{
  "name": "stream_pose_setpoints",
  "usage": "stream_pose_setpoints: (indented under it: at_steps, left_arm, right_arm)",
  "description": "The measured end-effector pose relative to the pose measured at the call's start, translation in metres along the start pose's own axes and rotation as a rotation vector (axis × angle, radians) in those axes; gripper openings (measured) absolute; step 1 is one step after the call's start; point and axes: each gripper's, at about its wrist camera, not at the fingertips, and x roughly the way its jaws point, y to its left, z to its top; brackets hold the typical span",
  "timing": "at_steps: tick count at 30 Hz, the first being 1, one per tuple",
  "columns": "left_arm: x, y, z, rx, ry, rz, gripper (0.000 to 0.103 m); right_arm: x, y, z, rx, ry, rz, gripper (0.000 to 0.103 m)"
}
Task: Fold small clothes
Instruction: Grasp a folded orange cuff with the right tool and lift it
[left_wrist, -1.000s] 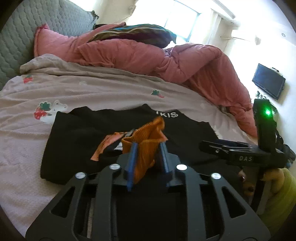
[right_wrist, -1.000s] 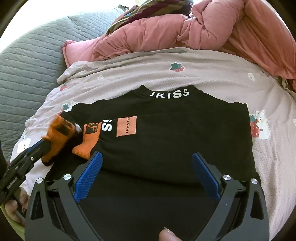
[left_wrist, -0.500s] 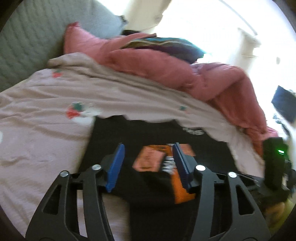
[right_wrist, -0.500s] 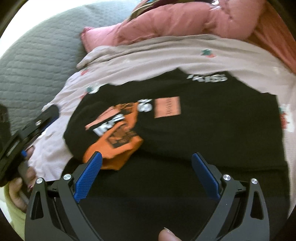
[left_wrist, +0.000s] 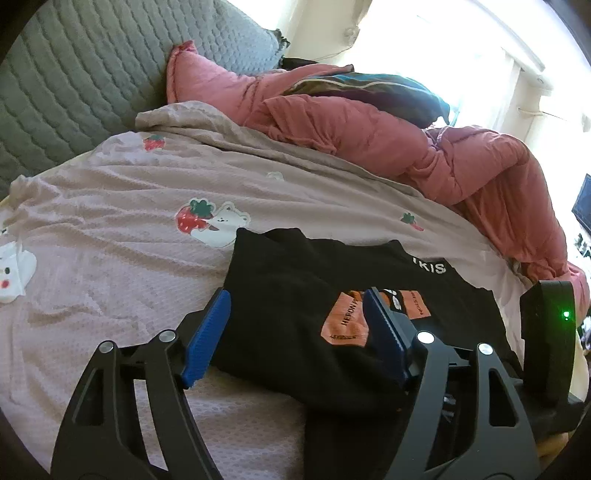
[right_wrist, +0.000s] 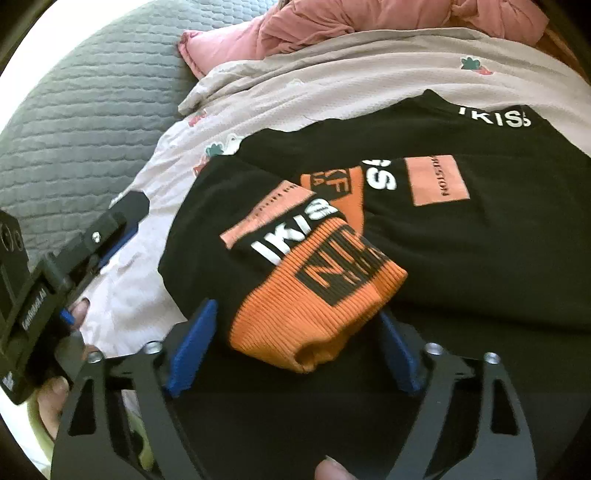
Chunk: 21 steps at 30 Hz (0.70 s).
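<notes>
A black sweater (left_wrist: 288, 295) with white lettering and orange patches lies flat on the bedsheet (left_wrist: 110, 258). One sleeve is folded across its body, ending in an orange ribbed cuff (right_wrist: 314, 306). My left gripper (left_wrist: 295, 332) hovers over the sweater's left folded edge. Its jaws are opening and the pads grip nothing. My right gripper (right_wrist: 297, 314) is low over the sweater with the cuff between its blue pads (right_wrist: 192, 347). Its jaws are closing, and no pad visibly presses on the cuff. The left gripper's body (right_wrist: 92, 251) shows at the left of the right wrist view.
A rumpled pink duvet (left_wrist: 369, 136) and a dark striped pillow lie behind the sweater. A grey quilted headboard (left_wrist: 74, 92) rises at the far left. The sheet to the left of the sweater is bare. A hand (right_wrist: 79, 308) holds the left gripper.
My left gripper let go of the orange cuff and opened; the sleeve now lies across the sweater. My right gripper moved down towards the cuff and its jaws narrowed.
</notes>
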Motion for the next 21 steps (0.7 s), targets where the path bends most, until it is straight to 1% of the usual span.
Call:
stream_pose_setpoints:
  at_steps: [1, 2, 3, 4, 5, 6, 8, 10, 12, 13, 16, 21]
  left_arm:
    - [0.000, 0.001, 0.000, -0.003, -0.002, 0.001, 0.066]
    - [-0.001, 0.002, 0.001, -0.007, -0.005, 0.002, 0.066]
    - [-0.002, 0.003, 0.001, -0.010, -0.008, 0.002, 0.066]
    - [-0.002, 0.004, 0.002, -0.014, -0.009, 0.001, 0.066]
    - [-0.002, 0.005, 0.002, -0.017, -0.009, 0.001, 0.066]
    - [-0.002, 0.006, 0.002, -0.022, -0.010, 0.001, 0.066]
    - [-0.003, 0.008, 0.003, -0.028, -0.013, 0.001, 0.066]
    - [-0.005, 0.010, 0.004, -0.034, -0.021, 0.001, 0.066]
    - [-0.006, 0.012, 0.005, -0.038, -0.027, 0.001, 0.066]
    - [-0.007, 0.013, 0.005, -0.041, -0.029, 0.002, 0.066]
    - [-0.008, 0.018, 0.007, -0.054, -0.034, 0.005, 0.066]
    - [-0.009, 0.021, 0.008, -0.066, -0.041, 0.006, 0.066]
  right_arm:
    - [0.001, 0.000, 0.001, 0.003, -0.004, 0.009, 0.064]
    - [0.002, 0.001, 0.002, 0.005, -0.007, 0.022, 0.059]
    - [0.002, 0.001, 0.002, 0.004, -0.018, 0.024, 0.058]
    - [0.000, 0.001, 0.001, 0.000, -0.028, 0.025, 0.053]
    - [-0.001, 0.001, 0.001, -0.009, -0.042, 0.026, 0.045]
    - [-0.003, 0.001, 0.000, -0.013, -0.053, 0.029, 0.040]
    - [-0.008, 0.005, 0.002, -0.042, -0.077, 0.037, 0.025]
    - [-0.017, 0.010, 0.003, -0.092, -0.108, 0.021, 0.020]
    - [-0.031, 0.016, 0.005, -0.155, -0.162, -0.009, 0.013]
    - [-0.036, 0.017, 0.006, -0.175, -0.184, -0.025, 0.005]
    - [-0.061, 0.019, 0.012, -0.248, -0.268, -0.086, 0.005]
    - [-0.093, 0.002, 0.024, -0.248, -0.350, -0.139, 0.005]
